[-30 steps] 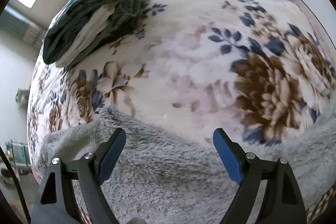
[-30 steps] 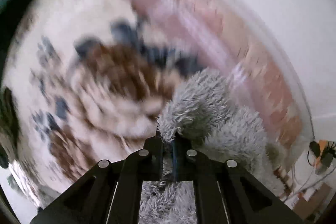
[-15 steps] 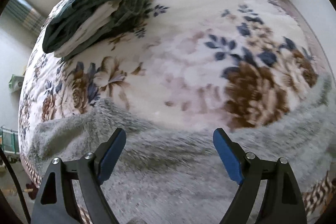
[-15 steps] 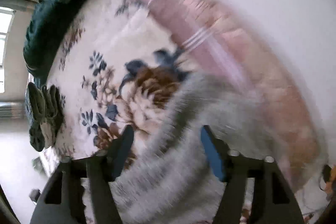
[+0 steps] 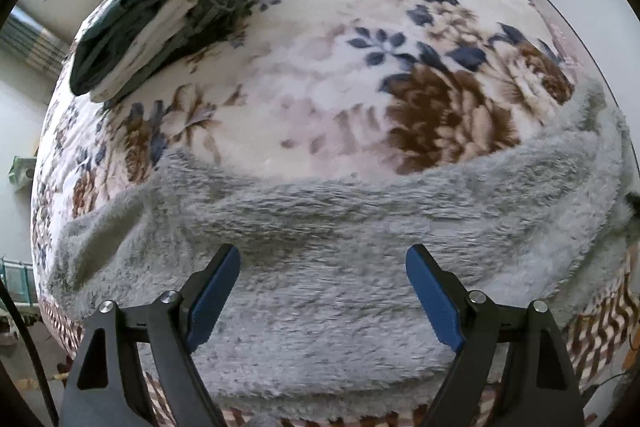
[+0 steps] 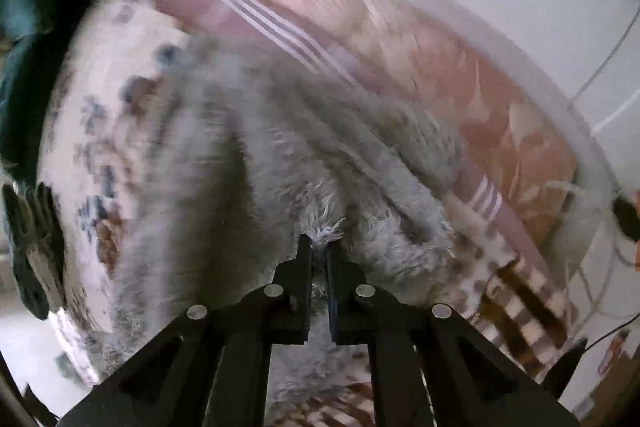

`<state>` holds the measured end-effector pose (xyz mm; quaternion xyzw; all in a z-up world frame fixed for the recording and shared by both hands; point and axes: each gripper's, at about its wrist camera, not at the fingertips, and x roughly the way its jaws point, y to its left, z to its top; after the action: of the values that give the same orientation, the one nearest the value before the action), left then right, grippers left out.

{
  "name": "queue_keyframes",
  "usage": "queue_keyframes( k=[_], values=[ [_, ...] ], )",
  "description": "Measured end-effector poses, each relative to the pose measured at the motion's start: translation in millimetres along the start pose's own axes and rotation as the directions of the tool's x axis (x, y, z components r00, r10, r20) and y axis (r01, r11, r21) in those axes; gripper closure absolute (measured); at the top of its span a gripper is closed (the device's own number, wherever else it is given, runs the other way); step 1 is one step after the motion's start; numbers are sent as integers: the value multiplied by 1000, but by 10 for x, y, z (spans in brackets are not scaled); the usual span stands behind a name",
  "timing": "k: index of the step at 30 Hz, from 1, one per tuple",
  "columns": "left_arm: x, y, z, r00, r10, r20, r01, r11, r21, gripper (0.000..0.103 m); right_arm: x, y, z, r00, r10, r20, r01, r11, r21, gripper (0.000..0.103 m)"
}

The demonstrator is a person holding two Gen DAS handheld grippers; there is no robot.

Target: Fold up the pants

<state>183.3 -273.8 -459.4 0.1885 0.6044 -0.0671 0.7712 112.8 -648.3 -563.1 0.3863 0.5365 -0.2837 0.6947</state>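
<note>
The grey fluffy pants [image 5: 340, 247] lie spread across the near edge of the floral blanket [image 5: 320, 67]. My left gripper [image 5: 322, 291] is open and empty, hovering just above the pants' middle. In the right wrist view the pants [image 6: 320, 155] are blurred by motion. My right gripper [image 6: 319, 247] is shut on a tuft of the grey fabric at one end of the pants.
A stack of folded dark teal and white clothes [image 5: 160, 19] sits at the far left of the bed, also at the left edge of the right wrist view [image 6: 32, 227]. The bed's edge with a checked border [image 6: 520, 299] and white floor lie to the right.
My right gripper opened half a second ago and has shut again on the pants' fabric. The left gripper has drawn back, so more of the pants shows beneath it.
</note>
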Motion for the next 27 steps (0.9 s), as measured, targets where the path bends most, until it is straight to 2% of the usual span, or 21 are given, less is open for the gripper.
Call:
queue_keyframes(
  k=[2,5,7,9,11,13,14,15,16,17,18,20,21,22,24,27],
  values=[
    [7,93,5,1000,9,1,-9,1000,-14,18,-382,146,-134,995,71,76,-68,997,-36,96],
    [32,249,33,1000,20,-6,-20,999,-42,18,-789,222,-293,981,162,105,-160,987,-34,96],
    [26,352,56,1000,24,-5,-25,998,-64,18,-1033,154,-366,974,186,127,-185,983,-17,96],
    [7,448,72,1000,27,-2,-27,996,-85,18,-1158,48,-411,979,147,141,-148,989,-4,96],
    [-13,507,78,1000,24,2,-24,995,-102,18,-1038,-145,-440,995,65,76,-71,995,68,96],
    [-19,519,75,1000,18,3,-17,994,-111,18,-612,-380,-464,997,-13,-80,22,994,112,95],
    [-18,511,66,1000,13,0,-13,994,-112,18,-280,-516,-494,978,-56,-199,81,989,121,93],
    [-17,496,53,1000,9,-2,-9,994,-109,18,-81,-602,-521,959,-69,-275,110,985,136,92],
    [-19,479,40,1000,7,-3,-7,995,-104,18,76,-695,-560,942,-51,-332,113,979,170,92],
    [-28,463,22,1000,2,-2,-2,995,-98,18,164,-769,-603,934,-10,-356,94,971,219,92],
    [-42,452,6,1000,1,1,-1,996,-90,18,168,-796,-616,939,21,-344,72,964,255,88],
    [-60,433,-25,1000,4,8,-4,997,-75,18,39,-732,-553,964,47,-261,23,966,258,61],
    [-58,428,-33,1000,4,8,-3,997,-71,18,-30,-705,-516,974,54,-222,5,967,254,36],
    [-54,423,-39,1000,2,5,-2,998,-69,18,-133,-654,-451,985,53,-166,-11,970,242,28],
    [-41,403,-29,1000,-6,0,6,997,-71,18,-231,-549,-284,994,44,-104,-22,978,207,28],
    [-33,337,9,1000,-12,8,13,998,-67,18,-48,-433,10,993,-1,-114,21,985,170,28]
  ],
)
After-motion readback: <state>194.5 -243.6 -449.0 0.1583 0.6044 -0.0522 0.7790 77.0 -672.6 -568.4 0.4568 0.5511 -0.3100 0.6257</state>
